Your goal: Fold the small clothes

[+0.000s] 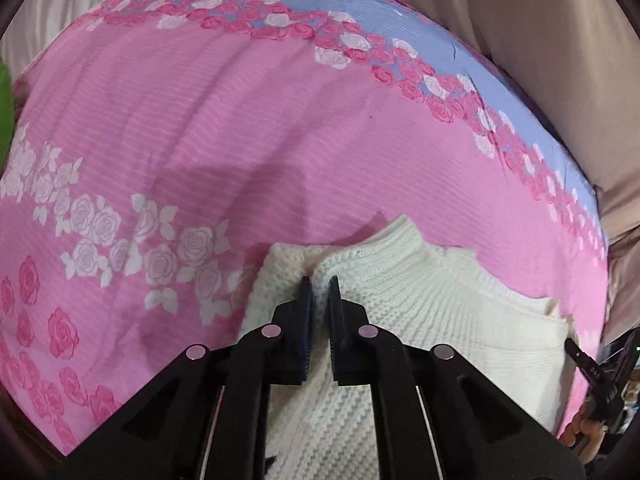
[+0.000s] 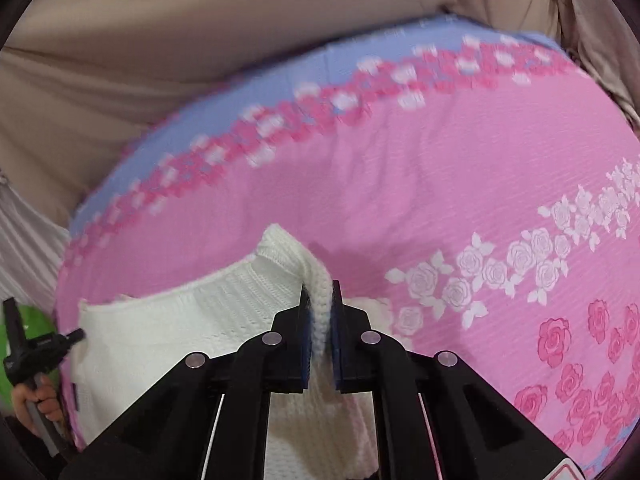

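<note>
A small white knitted sweater (image 1: pixel 420 300) lies on a pink bedsheet with rose prints (image 1: pixel 200 120). My left gripper (image 1: pixel 320 284) is shut on the knit at the sweater's left part, jaws nearly together with fabric between them. In the right wrist view the sweater (image 2: pixel 192 320) spreads to the left, and my right gripper (image 2: pixel 320 292) is shut on a raised ribbed edge of it, lifted off the sheet (image 2: pixel 440 180). Each gripper shows at the edge of the other's view: the right one (image 1: pixel 600 380) and the left one (image 2: pixel 36 348).
The sheet has a lilac band (image 1: pixel 360 4) along its far edge. Beige fabric (image 2: pixel 200 40) hangs beyond the bed. Something green (image 1: pixel 6 112) sits at the left edge. A hand (image 2: pixel 36 400) holds the left gripper's handle.
</note>
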The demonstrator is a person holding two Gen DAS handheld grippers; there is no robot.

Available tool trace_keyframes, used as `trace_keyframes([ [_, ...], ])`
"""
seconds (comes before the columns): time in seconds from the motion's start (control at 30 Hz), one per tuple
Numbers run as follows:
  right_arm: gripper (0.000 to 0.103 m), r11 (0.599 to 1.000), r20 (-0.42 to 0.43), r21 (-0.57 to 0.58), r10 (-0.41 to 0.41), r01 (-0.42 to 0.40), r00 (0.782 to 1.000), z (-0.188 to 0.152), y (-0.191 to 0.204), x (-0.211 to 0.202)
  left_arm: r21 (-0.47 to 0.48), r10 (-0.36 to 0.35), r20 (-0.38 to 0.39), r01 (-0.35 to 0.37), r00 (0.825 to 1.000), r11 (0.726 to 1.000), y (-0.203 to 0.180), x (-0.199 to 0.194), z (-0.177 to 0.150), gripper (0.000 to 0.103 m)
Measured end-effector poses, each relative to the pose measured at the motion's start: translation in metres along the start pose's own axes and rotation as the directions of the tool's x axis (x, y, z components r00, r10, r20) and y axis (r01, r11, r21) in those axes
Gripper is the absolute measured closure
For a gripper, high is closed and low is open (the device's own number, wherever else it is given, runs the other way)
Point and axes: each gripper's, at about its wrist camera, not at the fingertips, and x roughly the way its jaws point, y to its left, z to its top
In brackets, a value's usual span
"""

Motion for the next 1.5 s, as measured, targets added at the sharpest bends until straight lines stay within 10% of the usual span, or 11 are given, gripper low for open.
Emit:
trace_keyframes([
  [0.13, 0.092, 0.996, 0.052, -0.056, -0.064, 0.067, 0.997, -0.004, 0.022, -0.016, -0.029, -0.05, 0.055, 0.051, 0.997, 0.998, 0.01, -0.034, -0.008, 0.086],
  [0.2, 0.086, 0.993, 0.121, -0.074, -0.082, 0.091, 0.989, -0.011, 0.033, -0.043, -0.059, -0.015, 0.124, 0.023, 0.992, 0.998, 0.027, -0.061, -0.02, 0.045],
  [0.27, 0.083, 0.993, 0.156, -0.096, -0.059, 0.075, 0.986, -0.022, 0.047, -0.069, -0.088, -0.004, 0.138, 0.017, 0.99, 0.996, 0.046, -0.077, -0.034, 0.04],
  [0.43, 0.082, 0.955, -0.04, -0.165, 0.242, -0.245, 0.97, -0.056, 0.116, -0.063, -0.208, -0.054, -0.002, 0.053, 0.999, 0.977, 0.088, -0.066, -0.085, 0.033],
  [0.6, 0.089, 0.925, -0.208, -0.268, 0.216, -0.268, 0.954, -0.078, 0.179, -0.011, -0.347, -0.153, -0.025, 0.135, 0.988, 0.928, 0.097, -0.046, -0.116, 0.026],
  [0.67, 0.09, 0.929, -0.264, -0.293, 0.149, -0.227, 0.953, -0.083, 0.189, 0.015, -0.331, -0.137, -0.016, 0.124, 0.99, 0.935, 0.092, -0.045, -0.116, 0.03],
  [0.77, 0.095, 0.936, -0.275, -0.276, 0.142, -0.219, 0.951, -0.084, 0.189, 0.027, -0.295, -0.164, -0.011, 0.153, 0.986, 0.943, 0.085, -0.043, -0.11, 0.077],
  [0.87, 0.096, 0.93, -0.282, -0.298, 0.131, -0.216, 0.95, -0.082, 0.193, 0.029, -0.317, -0.197, -0.004, 0.186, 0.98, 0.93, 0.08, -0.05, -0.104, 0.084],
  [1.13, 0.096, 0.933, -0.267, -0.223, 0.222, -0.284, 0.938, -0.086, 0.178, 0.029, 0.108, -0.337, 0.062, 0.329, 0.939, 0.938, -0.063, -0.126, -0.089, 0.086],
  [1.33, 0.088, 0.92, -0.133, 0.025, 0.39, -0.391, 0.911, -0.064, 0.099, -0.028, 0.48, -0.403, -0.127, 0.412, 0.906, 0.774, -0.212, -0.102, -0.131, 0.086],
  [1.5, 0.078, 0.952, -0.032, 0.125, 0.287, -0.281, 0.957, -0.068, 0.009, -0.071, 0.623, -0.204, -0.287, 0.344, 0.936, 0.703, -0.267, -0.029, -0.184, 0.078],
])
